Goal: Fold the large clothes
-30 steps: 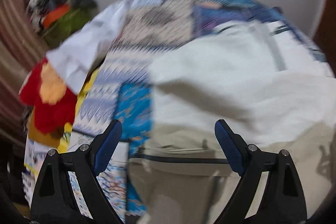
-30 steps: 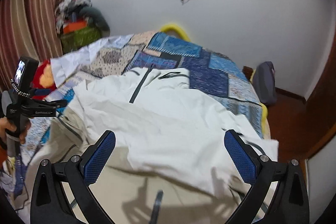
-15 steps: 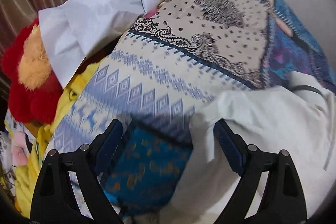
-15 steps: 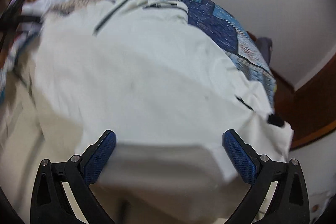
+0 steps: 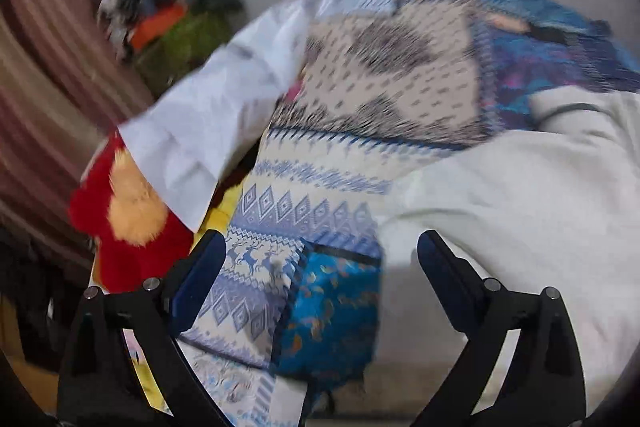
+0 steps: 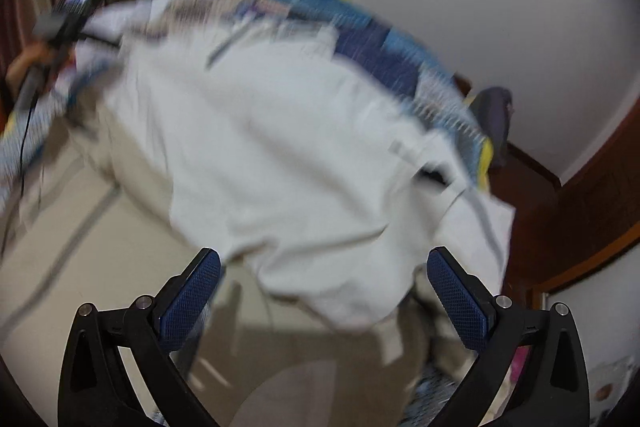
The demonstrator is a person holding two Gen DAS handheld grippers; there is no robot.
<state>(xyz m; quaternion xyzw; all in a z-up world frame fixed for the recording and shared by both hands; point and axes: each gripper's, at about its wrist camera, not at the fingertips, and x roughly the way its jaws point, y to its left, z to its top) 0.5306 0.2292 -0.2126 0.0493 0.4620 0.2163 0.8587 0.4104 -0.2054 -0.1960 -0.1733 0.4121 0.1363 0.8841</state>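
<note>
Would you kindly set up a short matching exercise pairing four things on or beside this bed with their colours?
Things:
1. plush toy
2. large garment
3. patchwork quilt
4. curtain

Colours:
A. brown with stripes
B. off-white
C. red and orange
D. blue and cream patterns

Pairs: 1-C, 2-B, 3-D, 4-A

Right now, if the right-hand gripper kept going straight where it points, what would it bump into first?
Most likely the large white garment spread over the bed: its lower edge lies straight ahead between the open blue fingers. The picture is blurred, so depth is uncertain.
</note>
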